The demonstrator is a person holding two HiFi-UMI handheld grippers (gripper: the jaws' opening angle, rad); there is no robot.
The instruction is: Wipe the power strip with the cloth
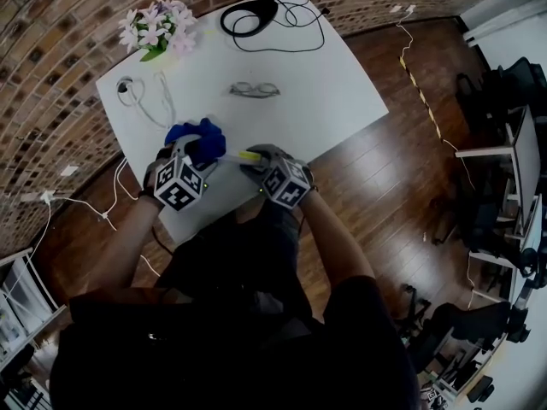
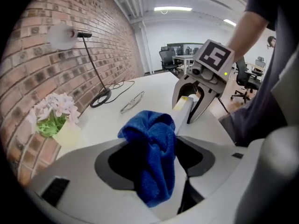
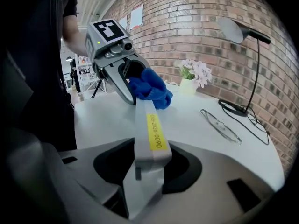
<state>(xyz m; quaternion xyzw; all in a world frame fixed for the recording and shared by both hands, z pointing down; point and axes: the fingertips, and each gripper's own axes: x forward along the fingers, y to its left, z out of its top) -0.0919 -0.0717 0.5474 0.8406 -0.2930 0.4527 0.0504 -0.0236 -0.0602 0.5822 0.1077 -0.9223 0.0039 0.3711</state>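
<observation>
Grip is already settled on both sides, close in front of our body at the near edge of the tabletop [image 1: 325, 84]. Our right tool [image 2: 190, 107] is clamped on one end of the power strip [image 3: 150, 134], a pale bar with a yellow label on its upper face. Our left tool [image 3: 131, 80] is closed around the cloth [image 2: 152, 143], a bunched blue wad that fills the gap between its jaws and spills out past them.

The coming wipe depends on how these two line up. In the right gripper view the strip's long axis runs straight out toward 12 o'clock, and the cloth sits right at its far end. In the head view the same bar points toward 9 o'clock from the right tool, across to the left one. The two tools face each other nose to nose. We cannot tell whether cloth and strip actually touch or only sit just beside each other. The left hand is the one placed to do the wiping, and we judge its stroke should run along the bar toward the right tool while the right hand holds the strip steady.

Farther out toward 12 o'clock lie a pair of glasses [image 1: 255, 90], a white cable [image 1: 141, 96] and a pot of flowers [image 1: 158, 26]. The lamp base [image 1: 256, 15] with its black cord is at the far edge.
</observation>
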